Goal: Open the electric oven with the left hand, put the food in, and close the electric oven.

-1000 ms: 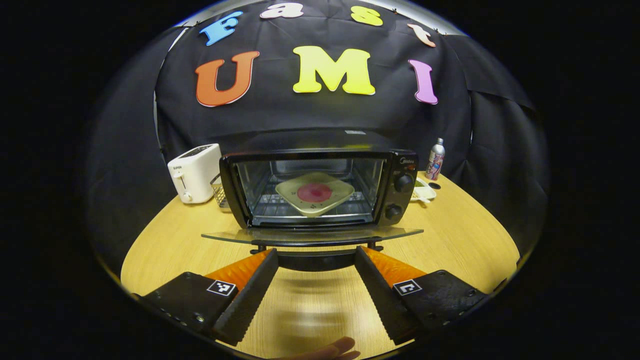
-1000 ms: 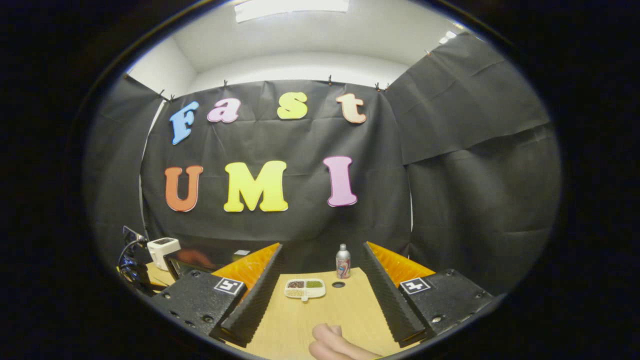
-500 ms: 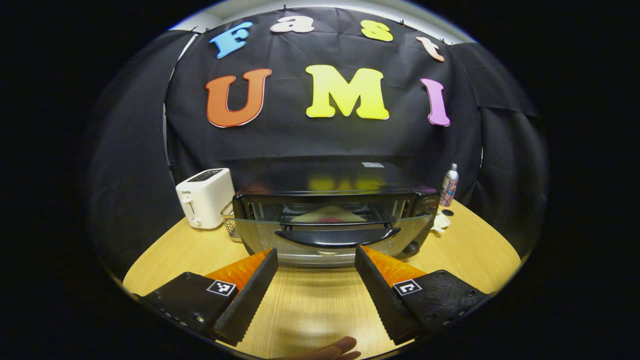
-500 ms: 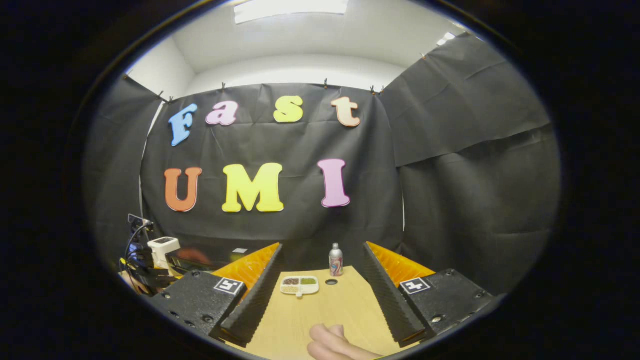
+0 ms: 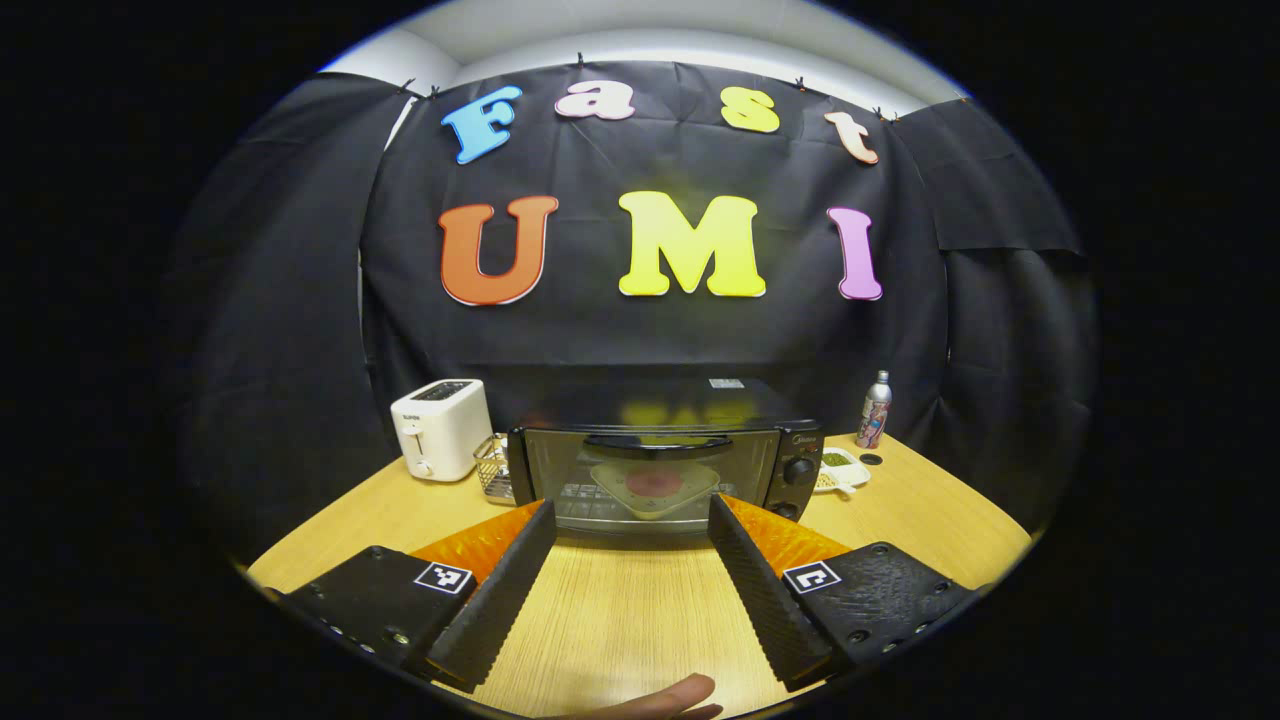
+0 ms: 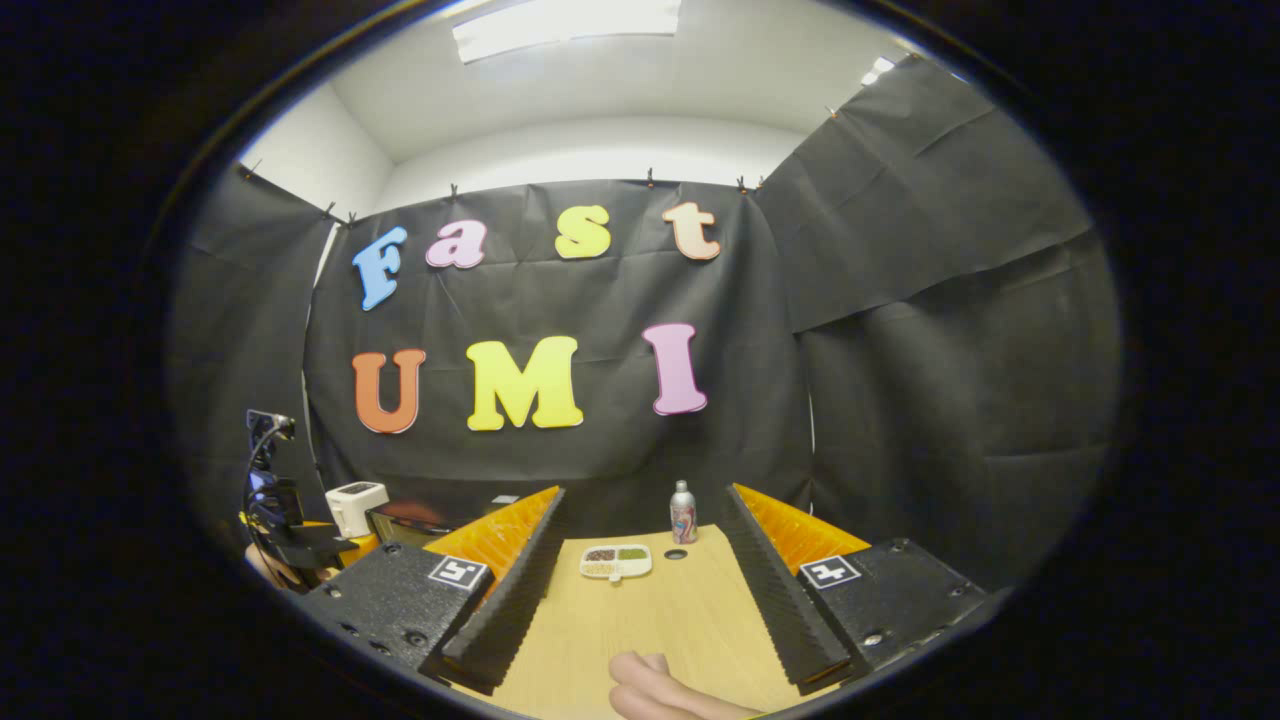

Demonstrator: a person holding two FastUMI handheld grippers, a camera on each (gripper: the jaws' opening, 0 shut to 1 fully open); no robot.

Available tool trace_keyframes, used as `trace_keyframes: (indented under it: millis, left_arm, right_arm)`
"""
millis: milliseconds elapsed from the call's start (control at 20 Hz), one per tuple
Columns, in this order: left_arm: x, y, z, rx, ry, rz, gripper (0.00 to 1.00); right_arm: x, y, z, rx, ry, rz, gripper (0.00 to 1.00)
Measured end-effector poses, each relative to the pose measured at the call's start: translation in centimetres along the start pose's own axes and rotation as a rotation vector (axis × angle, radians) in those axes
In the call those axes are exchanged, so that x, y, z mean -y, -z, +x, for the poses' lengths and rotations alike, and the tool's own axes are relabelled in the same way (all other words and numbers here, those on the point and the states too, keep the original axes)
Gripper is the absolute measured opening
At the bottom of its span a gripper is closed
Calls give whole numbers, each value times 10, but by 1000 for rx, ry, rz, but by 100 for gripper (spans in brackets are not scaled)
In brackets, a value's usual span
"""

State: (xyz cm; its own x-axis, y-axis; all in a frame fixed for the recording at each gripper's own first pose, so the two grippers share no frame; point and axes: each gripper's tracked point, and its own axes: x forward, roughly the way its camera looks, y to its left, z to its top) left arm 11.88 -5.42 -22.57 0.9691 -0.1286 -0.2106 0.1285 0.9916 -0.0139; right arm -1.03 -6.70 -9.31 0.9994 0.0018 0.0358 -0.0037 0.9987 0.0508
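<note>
In the left gripper view the electric oven [image 5: 665, 468] stands on the wooden table [image 5: 620, 620], its glass door shut with the black handle [image 5: 658, 441] along the top edge. Through the glass a pale square plate [image 5: 655, 487] with a round red piece of food [image 5: 655, 483] rests on the rack inside. Two black knobs [image 5: 797, 470] sit on the oven's right panel under a small brand mark too small to read. The left hand-held gripper [image 5: 632, 520] hangs in front of the oven, apart from it, its fingers spread wide with nothing between them. A fingertip [image 5: 670, 694] of the holding hand shows at the bottom edge.

Left of the oven stands a white toaster [image 5: 441, 429] with a small dark word on its side, unreadable, and a wire basket [image 5: 493, 467] sits between toaster and oven. Right of the oven lie a white divided dish [image 5: 842, 467] with green filling, a silver bottle [image 5: 875, 410] with a coloured label, and a small dark cap [image 5: 871, 459].

In the right gripper view the right hand-held gripper [image 6: 640, 520] is also wide open and empty above the table [image 6: 650, 620]. Between its fingers, farther off, lie the divided dish [image 6: 616, 561], the bottle [image 6: 683, 512] and the cap [image 6: 676, 553]. The toaster [image 6: 356, 506] and the oven's corner [image 6: 400, 522] show at the left.
</note>
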Motion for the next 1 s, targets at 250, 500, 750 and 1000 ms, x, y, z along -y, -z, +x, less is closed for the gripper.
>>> trace_keyframes:
  millis: [250,500,750,1000]
  left_arm:
    - [18,-45,-84,63,18,8,97]
    - [28,-102,-158,174,36,-8,97]
    - [30,-134,-218,268,39,-43,96]
    - [35,-130,-252,310,52,10,97]
  right_arm:
    - [17,-12,-44,28,42,-22,96]
    - [19,-45,-74,94,48,-50,96]
    - [4,-56,-84,132,19,-59,96]
    - [-9,-41,-82,101,-13,-55,96]
